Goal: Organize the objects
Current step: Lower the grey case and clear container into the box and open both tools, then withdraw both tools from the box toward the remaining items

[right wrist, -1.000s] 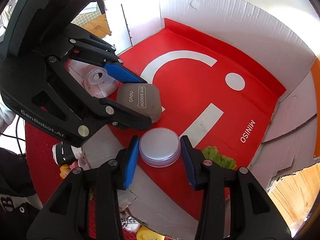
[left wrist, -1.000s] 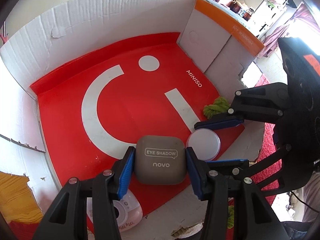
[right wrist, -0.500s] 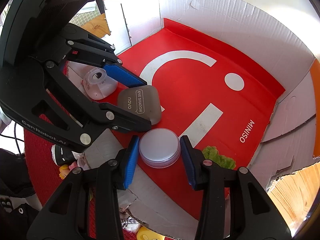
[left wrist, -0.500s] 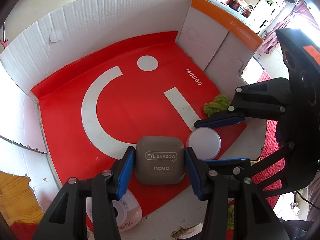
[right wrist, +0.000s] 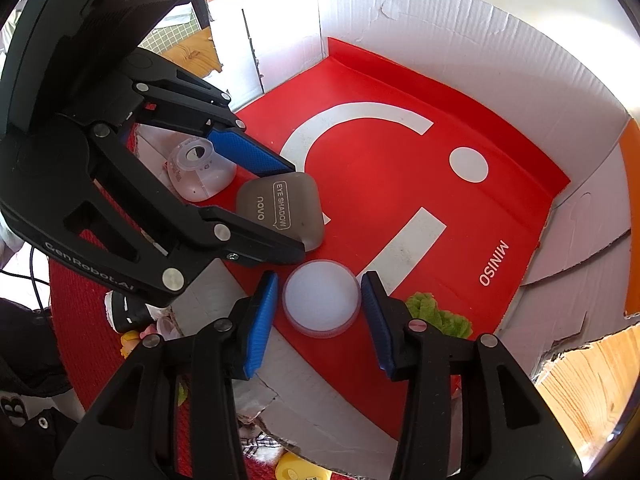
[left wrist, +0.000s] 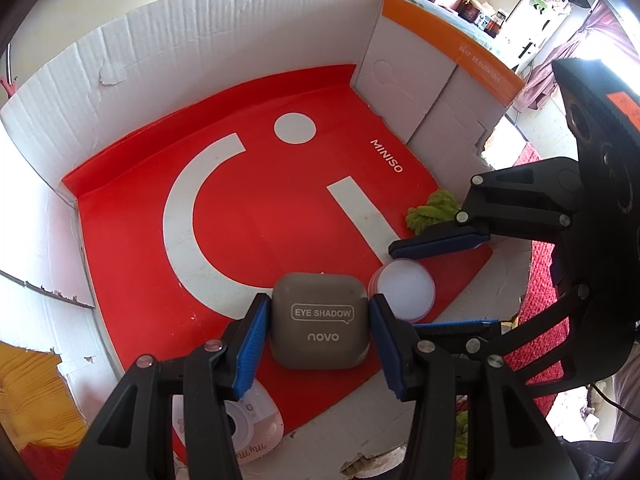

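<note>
A taupe "EYE SHADOW novo" case (left wrist: 319, 321) lies on the red floor of an open white cardboard box (left wrist: 224, 40). My left gripper (left wrist: 316, 338) is open, its blue pads on either side of the case with small gaps. A round white-lidded jar (right wrist: 321, 298) sits beside the case. My right gripper (right wrist: 320, 312) is open around the jar, pads a little off its sides. In the right wrist view the case (right wrist: 280, 210) lies between the left gripper's fingers (right wrist: 248, 154).
A clear pink-white dome toy (right wrist: 198, 174) sits by the box's near-left edge, also under my left gripper (left wrist: 252, 432). A green frilly scrap (left wrist: 430, 212) lies at the box's right side. The box walls (right wrist: 460, 20) rise behind. Red mat and small toys (right wrist: 132, 336) lie outside.
Both grippers have opened slightly, leaving gaps beside the case and the jar. The case and jar rest on the red floor in about the same place.
</note>
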